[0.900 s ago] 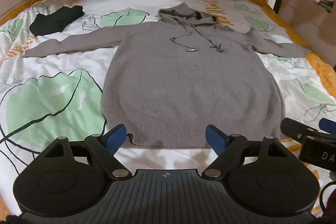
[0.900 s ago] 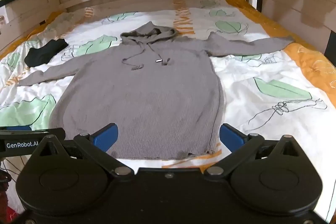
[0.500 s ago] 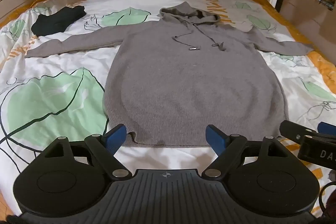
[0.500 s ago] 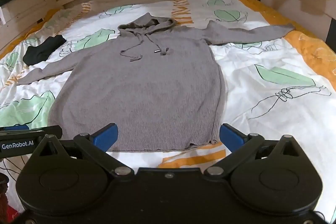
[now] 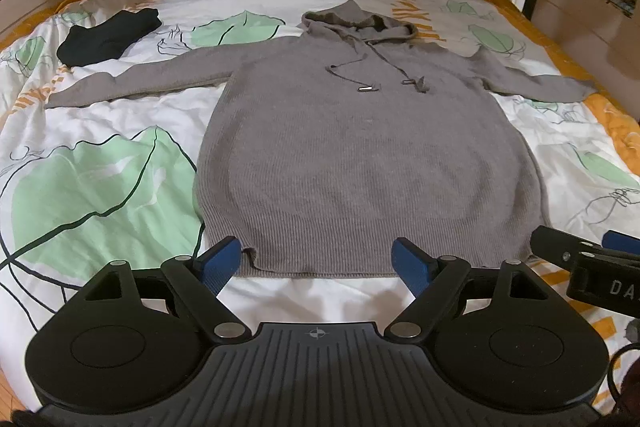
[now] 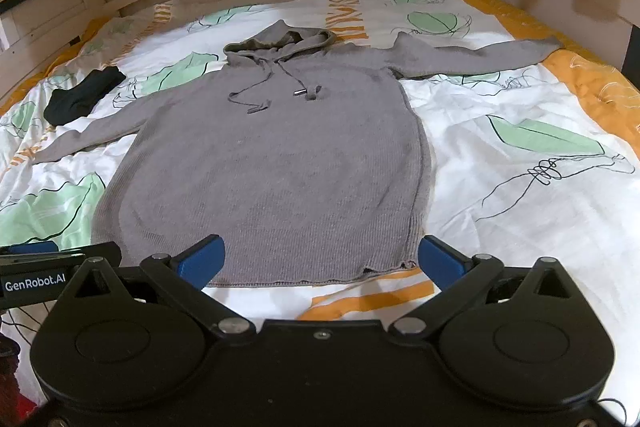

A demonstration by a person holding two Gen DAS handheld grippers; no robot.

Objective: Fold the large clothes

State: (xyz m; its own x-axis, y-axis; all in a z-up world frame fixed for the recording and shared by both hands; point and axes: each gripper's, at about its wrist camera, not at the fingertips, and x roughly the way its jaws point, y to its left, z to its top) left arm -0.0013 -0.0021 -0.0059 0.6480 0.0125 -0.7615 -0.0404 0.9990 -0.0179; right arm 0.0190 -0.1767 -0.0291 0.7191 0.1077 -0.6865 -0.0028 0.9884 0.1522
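Hoodie [image 5: 368, 163]: flat, sleeves spread, on bedspread [image 5: 100, 187].
Left gripper [image 5: 318, 259]: jaws spread, empty.
Right gripper [image 6: 320, 259]: jaws spread, empty.

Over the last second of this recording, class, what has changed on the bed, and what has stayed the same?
Both grippers have moved closer to the grey hoodie's hem: it sits lower and larger in both views. Nothing was gripped. The left gripper and right gripper stay open, the hoodie stays flat, and the black garment is unmoved.

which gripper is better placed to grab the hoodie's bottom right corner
Right. The right gripper is open with the hoodie hem corner just inside its right finger; the left gripper frames the opposite corner.
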